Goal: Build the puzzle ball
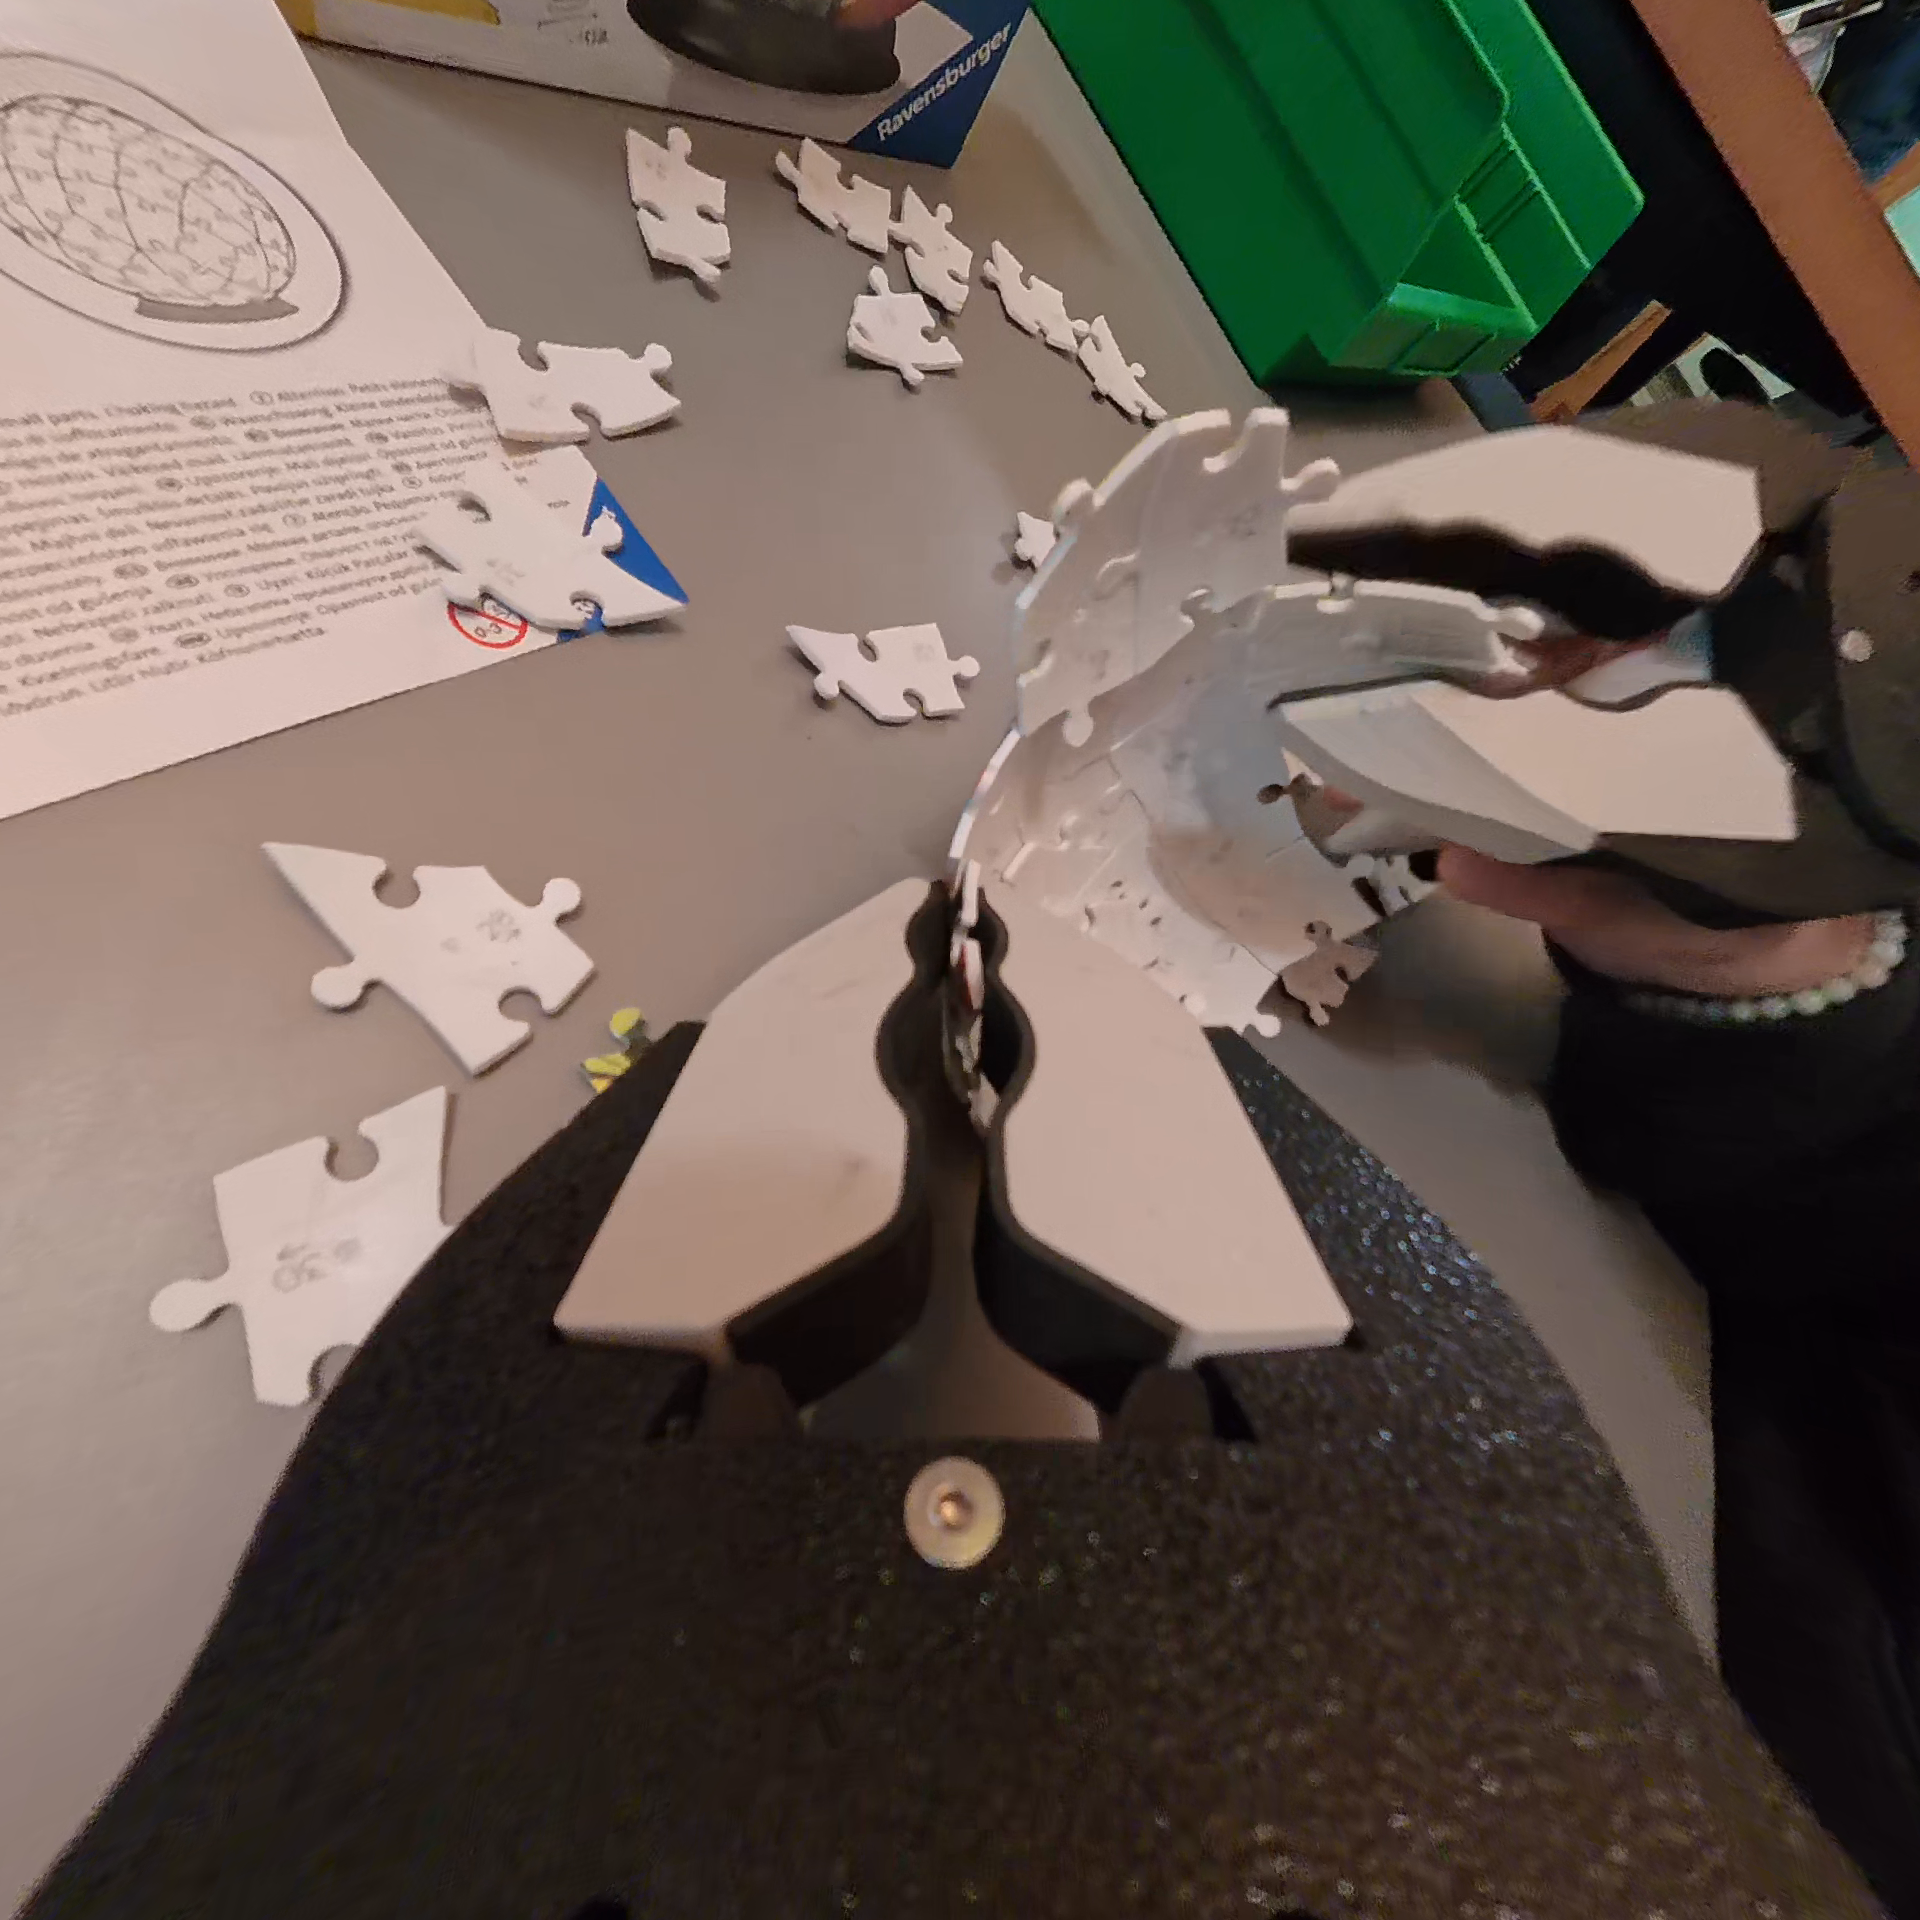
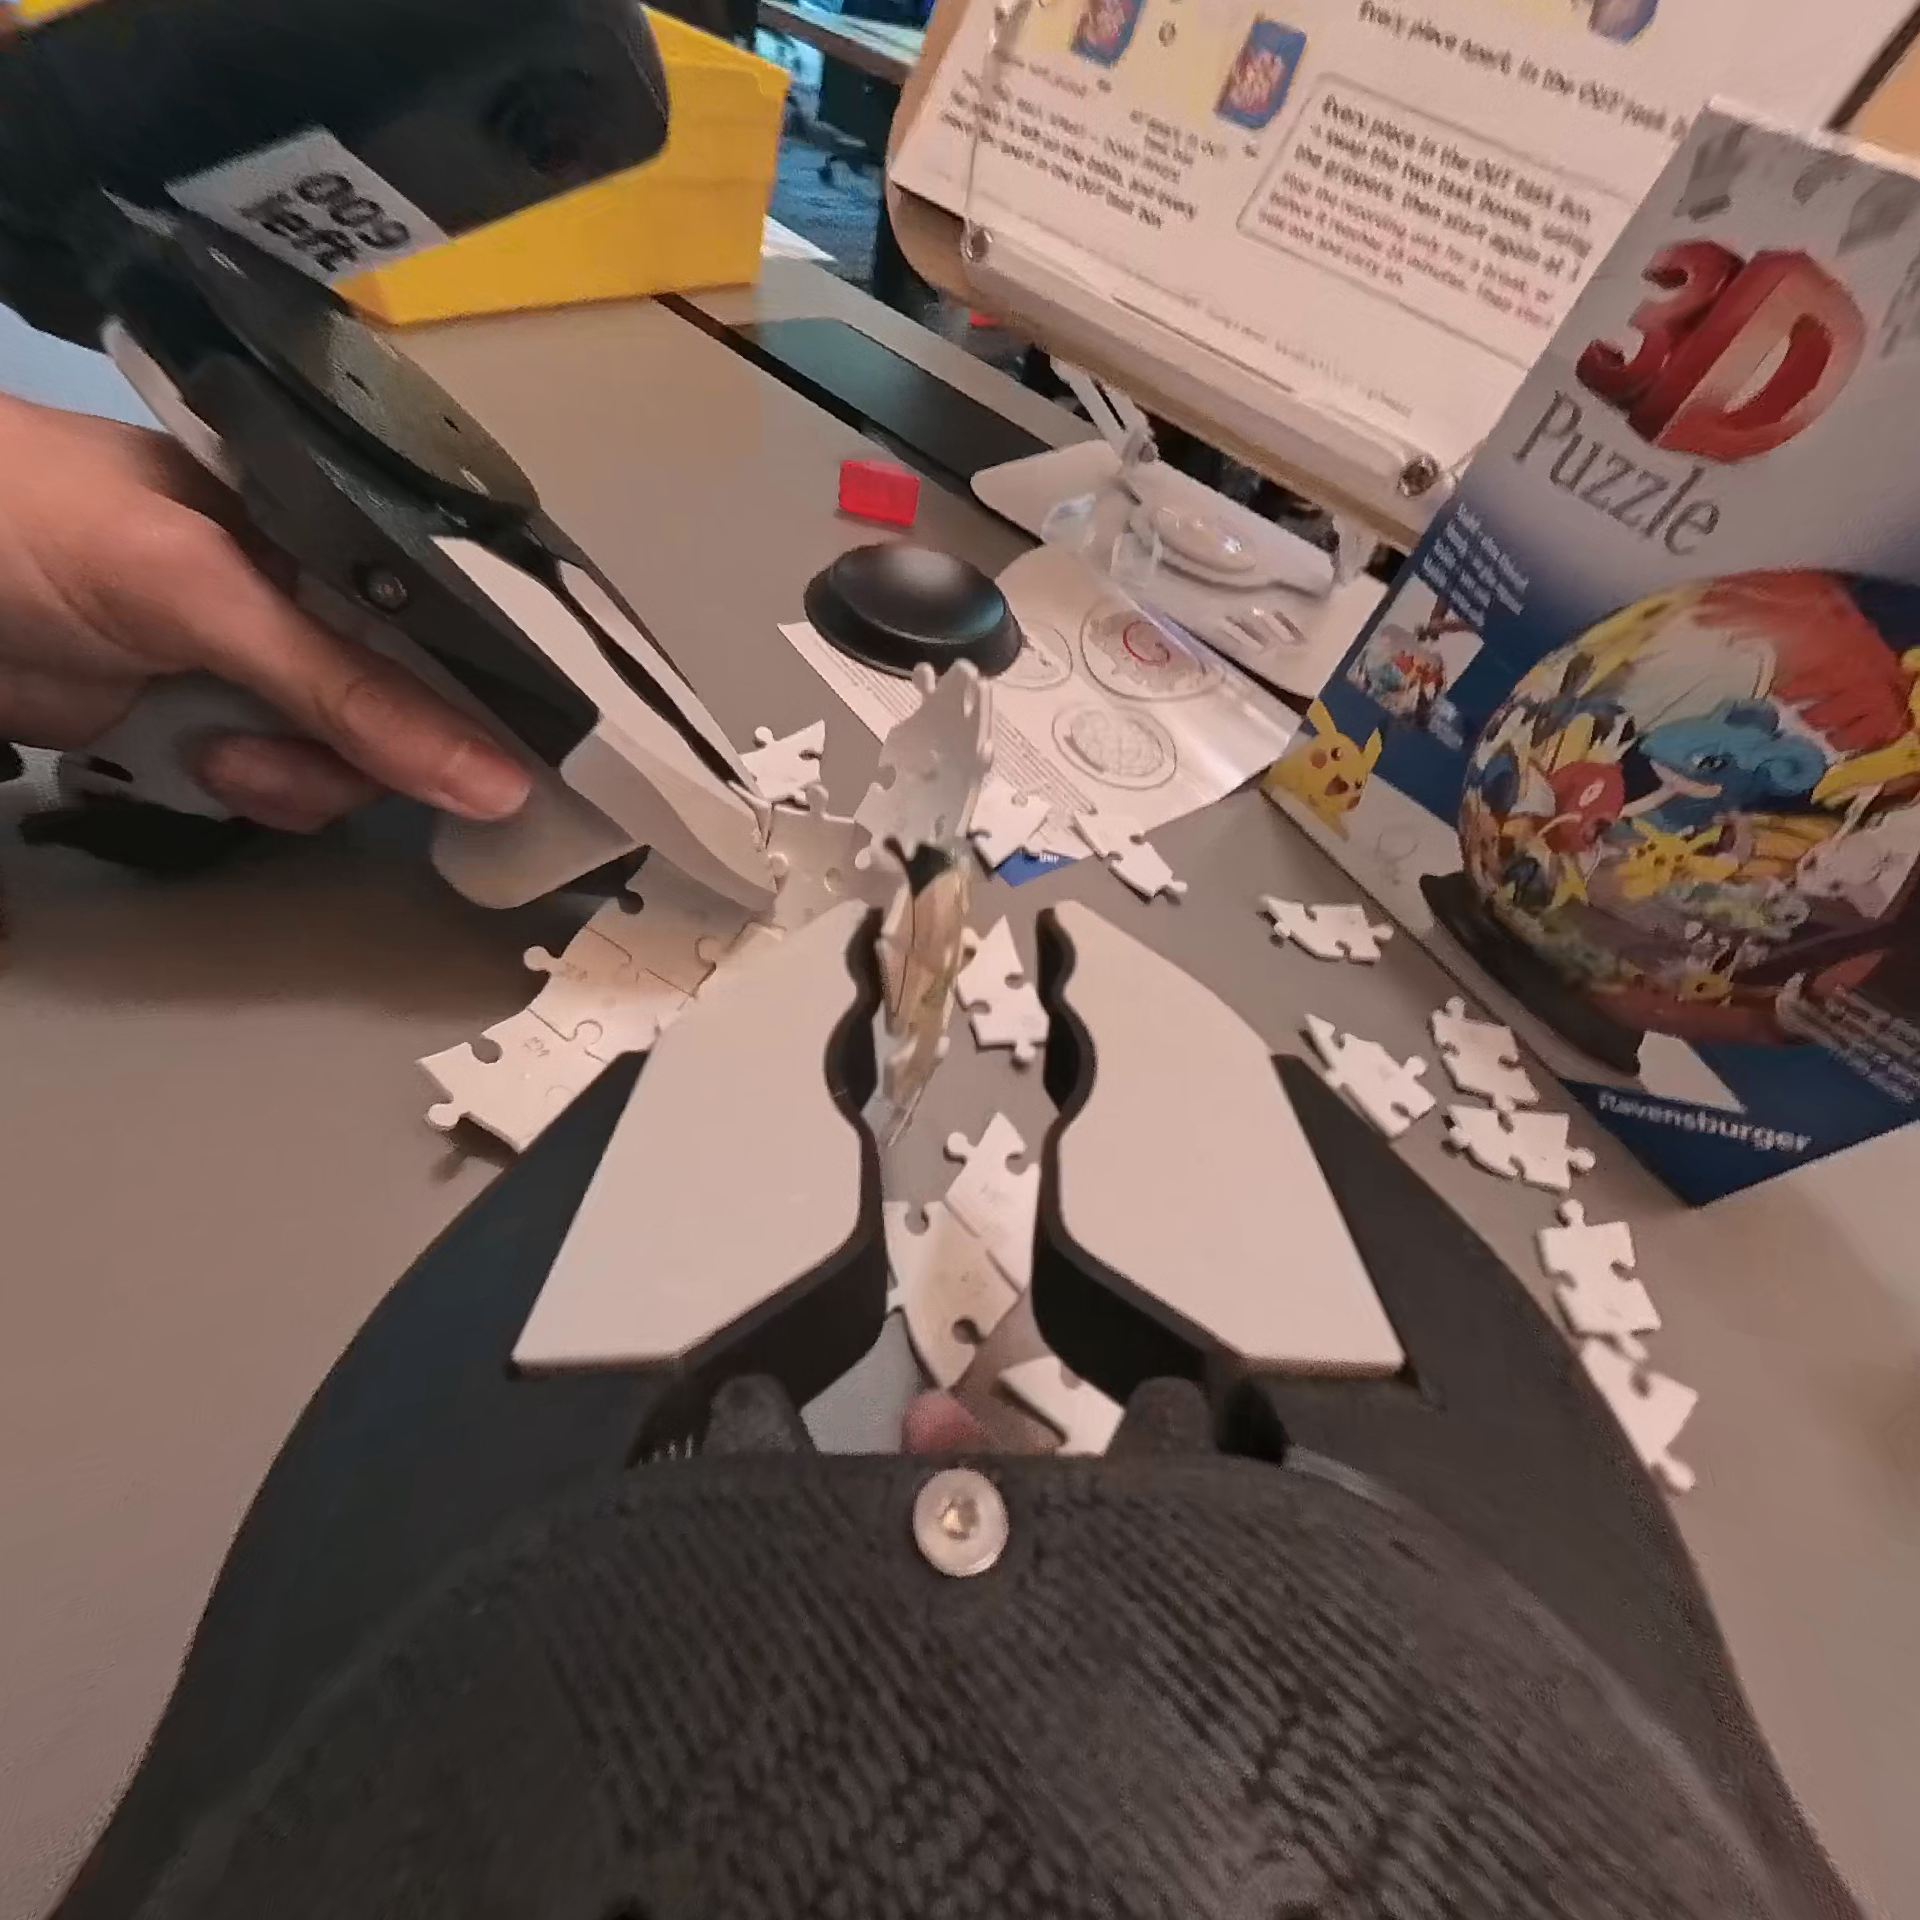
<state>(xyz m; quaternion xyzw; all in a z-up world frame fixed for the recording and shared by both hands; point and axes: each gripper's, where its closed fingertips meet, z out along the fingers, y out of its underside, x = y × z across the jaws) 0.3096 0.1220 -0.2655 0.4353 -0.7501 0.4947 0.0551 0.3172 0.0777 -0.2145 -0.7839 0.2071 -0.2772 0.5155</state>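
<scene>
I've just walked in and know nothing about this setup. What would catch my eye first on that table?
A curved white shell of joined puzzle pieces is lifted off the grey table, its edge pinched in the left gripper, while the right gripper stands open around another part of it. Loose white pieces lie scattered around, and a colourful puzzle box stands at the right.

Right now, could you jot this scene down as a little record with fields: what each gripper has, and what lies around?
Left gripper: shut on the edge of a curved shell of joined white puzzle pieces
Right gripper: open, astride the shell's far part; one pad is clear of it
Table: grey, strewn with loose white puzzle pieces
Paper: printed instruction sheet
Box: puzzle box standing at the right
Other: black round stand, green bin
</scene>
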